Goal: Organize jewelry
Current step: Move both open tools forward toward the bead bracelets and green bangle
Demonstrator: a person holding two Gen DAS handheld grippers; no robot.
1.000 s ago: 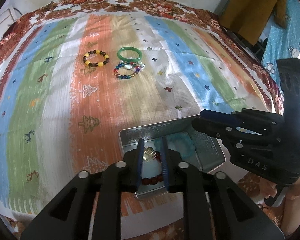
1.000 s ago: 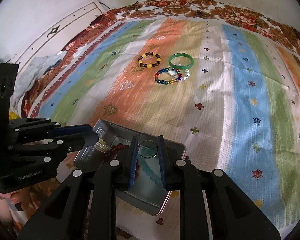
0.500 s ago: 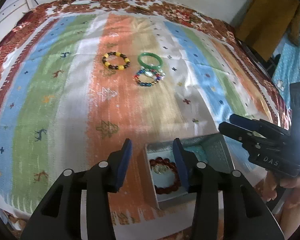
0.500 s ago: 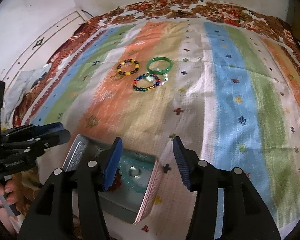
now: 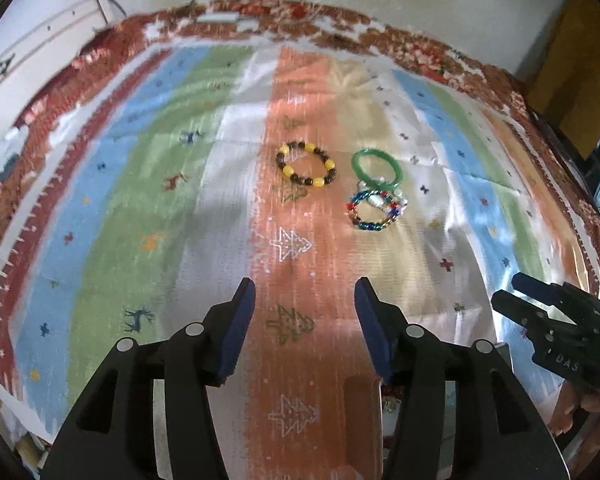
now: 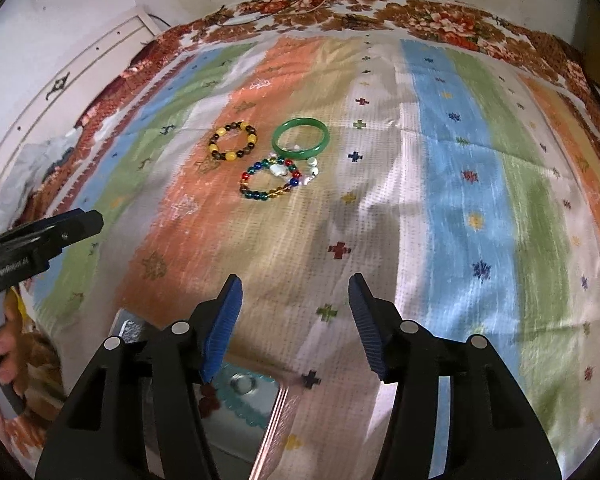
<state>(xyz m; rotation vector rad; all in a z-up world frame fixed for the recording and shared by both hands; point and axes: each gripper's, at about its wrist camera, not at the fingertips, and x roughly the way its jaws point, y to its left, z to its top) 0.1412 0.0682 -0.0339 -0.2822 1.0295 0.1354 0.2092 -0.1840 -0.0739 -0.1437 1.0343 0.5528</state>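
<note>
**Both grippers open above a striped cloth, three bracelets ahead and a tin at the near edge**

The left gripper hovers over the orange stripe of the striped cloth. Its blue-padded fingers are spreading apart, with nothing but bare cloth between them. The right gripper is likewise released and empty, its fingers apart over the beige and white stripes.

Three bracelets lie grouped near the middle of the cloth, well ahead of both grippers. The yellow-and-brown beaded bracelet lies alone on the orange stripe. Just to its right lies the green bangle, and the multicoloured beaded bracelet lies directly in front of the bangle, its far edge meeting the bangle's near rim.

The metal tin sits at the near edge of the cloth, partly hidden beneath the right gripper's left finger. Inside it a turquoise beaded piece, a small silver ring and some dark red beads are visible. In the left wrist view only a sliver of the tin shows behind the fingers.
</note>
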